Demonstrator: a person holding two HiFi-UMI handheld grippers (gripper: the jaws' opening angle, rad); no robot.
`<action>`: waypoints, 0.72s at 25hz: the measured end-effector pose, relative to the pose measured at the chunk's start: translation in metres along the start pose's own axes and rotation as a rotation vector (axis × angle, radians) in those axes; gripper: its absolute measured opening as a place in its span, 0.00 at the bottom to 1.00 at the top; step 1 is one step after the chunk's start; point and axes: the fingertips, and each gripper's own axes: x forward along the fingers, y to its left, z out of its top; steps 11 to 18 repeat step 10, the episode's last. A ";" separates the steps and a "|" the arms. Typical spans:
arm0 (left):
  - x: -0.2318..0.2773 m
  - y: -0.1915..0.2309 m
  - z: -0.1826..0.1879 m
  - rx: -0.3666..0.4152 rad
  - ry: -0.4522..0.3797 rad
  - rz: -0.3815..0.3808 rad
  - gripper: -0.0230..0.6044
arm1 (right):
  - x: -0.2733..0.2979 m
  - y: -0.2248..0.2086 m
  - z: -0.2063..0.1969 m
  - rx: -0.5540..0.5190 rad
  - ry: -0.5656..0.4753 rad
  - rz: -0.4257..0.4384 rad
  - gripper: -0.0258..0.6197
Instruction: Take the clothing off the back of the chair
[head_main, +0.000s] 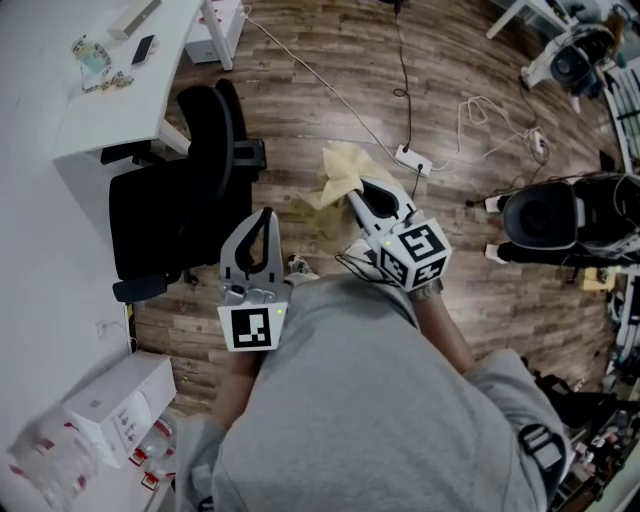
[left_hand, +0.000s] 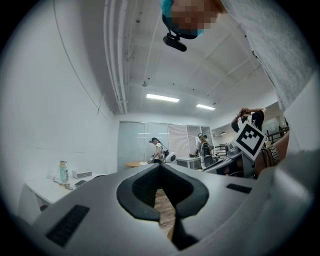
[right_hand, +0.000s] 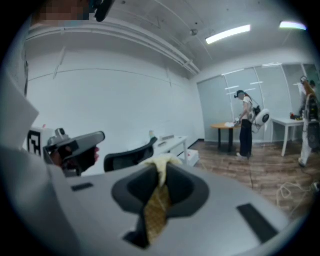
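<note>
Jaws of my right gripper (head_main: 362, 197) pinch a fold of the yellow clothing (head_main: 335, 180), hanging just right of the chair (head_main: 190, 195); left gripper (head_main: 264, 225) closed, empty. I judge it light, limp: a bunched fold holds best.

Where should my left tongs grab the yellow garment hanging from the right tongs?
Probably pinch the loose, crumpled fold of the yellow garment drooping beyond the right tongs, coming from its left, where the left tongs sit. That part hangs free, offering a thick edge; the strip at the right tongs is clamped. Open the shut left tongs first.
</note>
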 end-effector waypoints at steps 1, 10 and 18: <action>0.000 0.001 0.000 0.001 0.000 0.000 0.09 | 0.000 0.000 -0.001 0.000 0.002 -0.001 0.14; 0.000 0.002 -0.001 -0.007 0.000 0.001 0.09 | 0.000 -0.005 -0.002 0.005 0.010 -0.020 0.14; 0.000 0.002 -0.001 -0.007 0.000 0.001 0.09 | 0.000 -0.005 -0.002 0.005 0.010 -0.020 0.14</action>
